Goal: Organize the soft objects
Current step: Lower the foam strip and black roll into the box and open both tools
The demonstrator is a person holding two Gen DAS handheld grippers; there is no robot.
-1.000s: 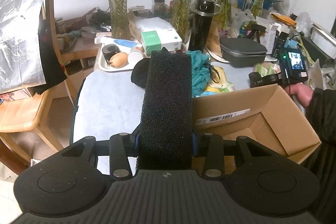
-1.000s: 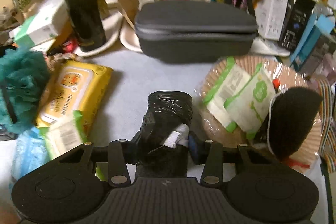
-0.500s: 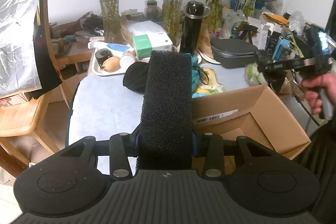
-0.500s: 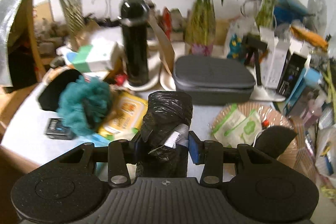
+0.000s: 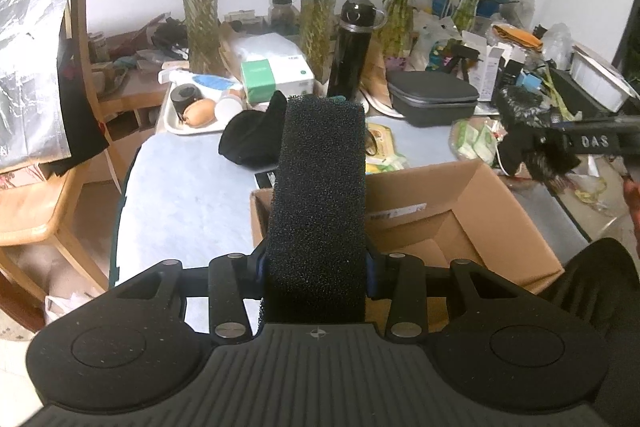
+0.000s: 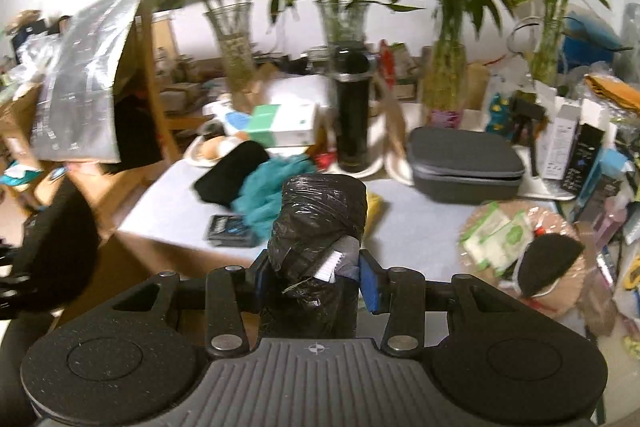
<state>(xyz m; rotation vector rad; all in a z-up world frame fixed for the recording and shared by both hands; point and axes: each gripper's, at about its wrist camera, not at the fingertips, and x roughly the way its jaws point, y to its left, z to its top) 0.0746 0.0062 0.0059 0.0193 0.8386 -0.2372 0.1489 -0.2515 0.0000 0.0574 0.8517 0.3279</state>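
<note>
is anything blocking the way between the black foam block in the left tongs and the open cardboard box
Nothing visible does. The left tongs grip the black foam block directly in front of the cardboard box, whose top is open, with flaps folded out and bare cardboard inside where it shows. The block hides the box's left part.

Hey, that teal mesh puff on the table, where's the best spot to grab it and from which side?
Both grippers are full now: the left holds the foam block, the right the black bag roll. Once one is free, come down from above on the teal puff and pinch its bunched middle. It lies loose and crumpled between the black cloth and small black box, so side approaches look crowded.
</note>
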